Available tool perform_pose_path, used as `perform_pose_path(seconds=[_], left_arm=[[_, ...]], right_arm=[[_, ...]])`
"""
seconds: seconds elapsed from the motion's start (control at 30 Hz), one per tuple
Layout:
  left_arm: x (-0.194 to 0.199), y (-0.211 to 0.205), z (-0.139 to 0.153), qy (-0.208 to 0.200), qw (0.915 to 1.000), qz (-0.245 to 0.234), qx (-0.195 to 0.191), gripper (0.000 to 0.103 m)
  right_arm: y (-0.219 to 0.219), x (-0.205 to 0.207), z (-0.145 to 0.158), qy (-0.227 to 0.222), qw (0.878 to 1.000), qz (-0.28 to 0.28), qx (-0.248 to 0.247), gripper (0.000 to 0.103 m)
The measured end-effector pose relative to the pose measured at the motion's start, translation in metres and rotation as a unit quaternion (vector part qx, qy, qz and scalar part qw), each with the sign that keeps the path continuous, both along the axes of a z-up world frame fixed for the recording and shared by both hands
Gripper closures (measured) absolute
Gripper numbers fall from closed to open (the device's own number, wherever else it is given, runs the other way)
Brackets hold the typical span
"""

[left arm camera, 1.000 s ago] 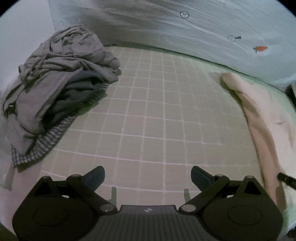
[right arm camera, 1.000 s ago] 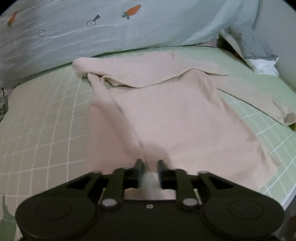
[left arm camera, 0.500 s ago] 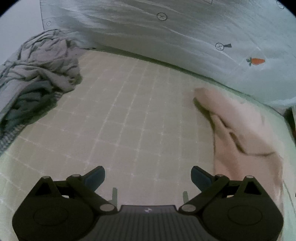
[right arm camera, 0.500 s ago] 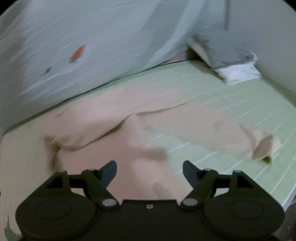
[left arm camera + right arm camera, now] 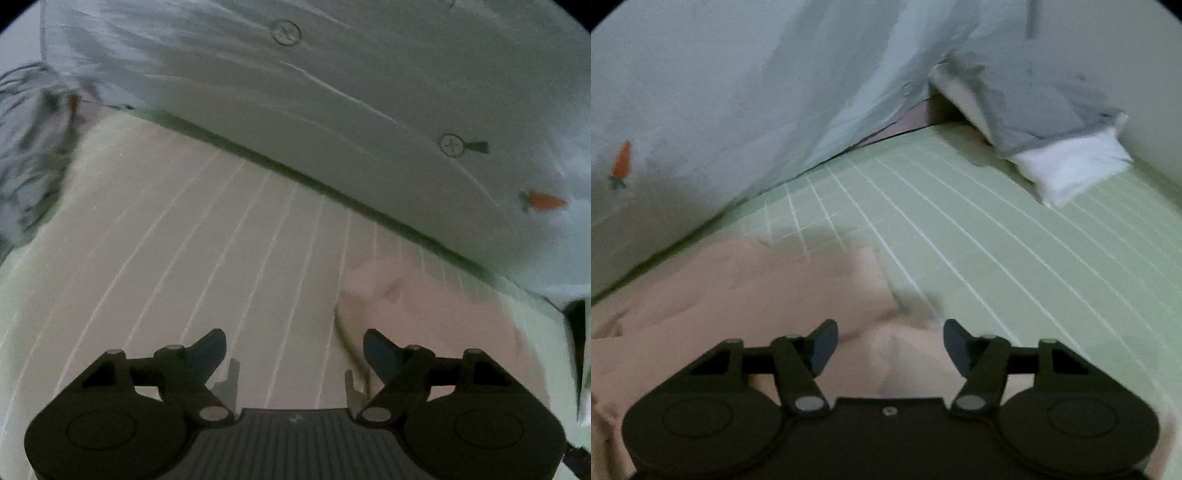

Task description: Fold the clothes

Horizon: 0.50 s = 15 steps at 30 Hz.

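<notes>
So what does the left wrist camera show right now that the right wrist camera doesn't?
Only the left wrist view shows the blurred heap of grey clothes at the far left edge, plus the open left gripper. Only the right wrist view shows the grey and white pillow in the far corner, plus the open right gripper. Both show the peach garment lying on the green checked sheet, and the pale carrot-print bedding behind it.

Soft matt peach cloth garment (image 5: 746, 295) on matt green grid-lined sheet (image 5: 1015, 251); matt black plastic claws.
</notes>
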<state>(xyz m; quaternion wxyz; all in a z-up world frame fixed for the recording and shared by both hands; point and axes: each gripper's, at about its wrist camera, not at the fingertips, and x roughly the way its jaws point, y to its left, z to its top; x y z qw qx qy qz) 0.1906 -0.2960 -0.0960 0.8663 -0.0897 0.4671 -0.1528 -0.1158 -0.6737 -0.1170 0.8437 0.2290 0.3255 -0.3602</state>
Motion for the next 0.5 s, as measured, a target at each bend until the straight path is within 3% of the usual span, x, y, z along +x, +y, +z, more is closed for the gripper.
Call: perform_pose_path(seconds=[0.13, 0.23, 0.3, 0.33, 0.4, 0.5], left_arm=[[0.036, -0.027, -0.013, 0.024, 0.9995, -0.022, 0.007, 0.03], [0.049, -0.041, -0.02, 0.035, 0.9985, -0.039, 0.013, 0.046], [0.053, -0.048, -0.024, 0.044, 0.9979, -0.046, 0.015, 0.069], [0.055, -0.05, -0.026, 0.051, 0.9974, -0.049, 0.013, 0.09], [0.056, -0.056, -0.027, 0.051, 0.9973, -0.052, 0.011, 0.096], [0.053, -0.068, -0.018, 0.027, 0.9972, -0.06, 0.036, 0.098]], right_arm=[[-0.027, 0.034, -0.012, 0.008, 1.0, 0.015, 0.006, 0.047], [-0.041, 0.052, -0.02, 0.008, 1.0, 0.019, 0.017, 0.048], [-0.043, 0.058, -0.023, 0.011, 0.999, 0.03, 0.02, 0.059], [-0.041, 0.061, -0.023, 0.016, 0.999, 0.038, 0.014, 0.065], [-0.04, 0.065, -0.022, 0.025, 0.998, 0.052, 0.003, 0.093], [-0.042, 0.06, -0.015, 0.02, 0.998, 0.054, -0.009, 0.101]])
